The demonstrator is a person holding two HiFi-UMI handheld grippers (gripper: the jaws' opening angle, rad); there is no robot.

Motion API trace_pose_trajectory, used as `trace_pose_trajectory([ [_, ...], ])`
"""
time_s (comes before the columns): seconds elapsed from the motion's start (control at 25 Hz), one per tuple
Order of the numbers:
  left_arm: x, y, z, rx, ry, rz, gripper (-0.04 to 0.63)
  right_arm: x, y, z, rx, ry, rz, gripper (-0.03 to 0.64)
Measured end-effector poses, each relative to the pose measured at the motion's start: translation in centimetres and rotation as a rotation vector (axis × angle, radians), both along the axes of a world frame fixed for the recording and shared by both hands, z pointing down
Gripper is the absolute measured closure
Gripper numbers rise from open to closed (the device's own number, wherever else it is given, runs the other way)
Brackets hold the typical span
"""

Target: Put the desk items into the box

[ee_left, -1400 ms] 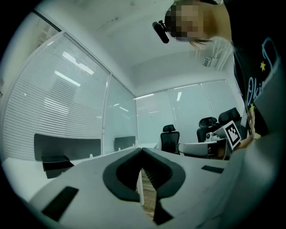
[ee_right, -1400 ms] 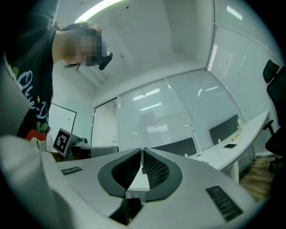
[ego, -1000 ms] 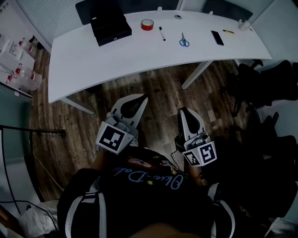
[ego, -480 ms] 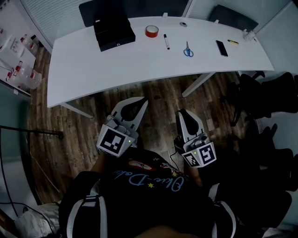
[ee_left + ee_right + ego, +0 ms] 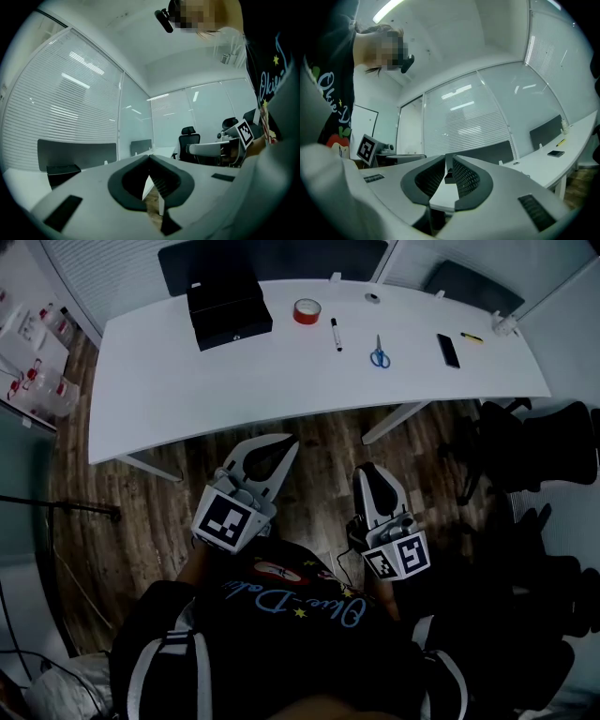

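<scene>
- At a curved white desk [image 5: 187, 381] in a glass-walled office, a person stands back from the near edge. Both tongs are over the wood-plank floor [image 5: 141, 512], well apart from every item.
- Tips of the left gripper [image 5: 289, 441] are pressed together with nothing between them. The jaws of the right gripper [image 5: 367, 468] have just been opening and stand a narrow slit apart, also with nothing between them.
- Toward the desk's far left corner sits the square black box [image 5: 228, 304]. Its lid looks down, so the inside cannot be seen, and none of the items appears to be packed yet.
- Strung along the desk to the box's right are a red tape roll [image 5: 307, 311], a black marker pen [image 5: 335, 335], blue-handled scissors [image 5: 378, 352], a flat black phone [image 5: 448, 350] and a small yellow object [image 5: 472, 337].
- Likely trouble: a lid left shut would block any drop.
- The round marker could roll away if pinched off-centre.
- The flat scissors and phone offer little edge, so jaws may skid over them.
- A long reach across the desk might sweep neighbouring items aside.
</scene>
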State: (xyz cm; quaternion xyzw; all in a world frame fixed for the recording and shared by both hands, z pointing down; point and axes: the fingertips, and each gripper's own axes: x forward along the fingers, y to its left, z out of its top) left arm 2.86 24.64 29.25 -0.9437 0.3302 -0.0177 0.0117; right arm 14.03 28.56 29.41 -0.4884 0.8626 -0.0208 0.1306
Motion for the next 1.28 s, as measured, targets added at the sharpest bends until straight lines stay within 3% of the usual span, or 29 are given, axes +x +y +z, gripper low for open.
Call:
trace_pose_trajectory([
  [0.36, -1.0, -2.9, 0.7, -0.03, 0.016, -0.017, 0.6, -2.0, -3.0, -0.8, -0.009, 0.045, -0.043, 0.572],
  [1.04, -2.6, -9.1, 1.2, -0.061, 0.056, -0.008, 0.6, -3.5, -8.9, -1.0, -0.034, 0.073, -0.024, 0.571],
  [1.28, -2.6, -10.9, 1.3, -0.054, 0.057, 0.03, 0.6, -4.3, -10.5, -0.9, -0.035, 0.08, -0.01, 0.571],
])
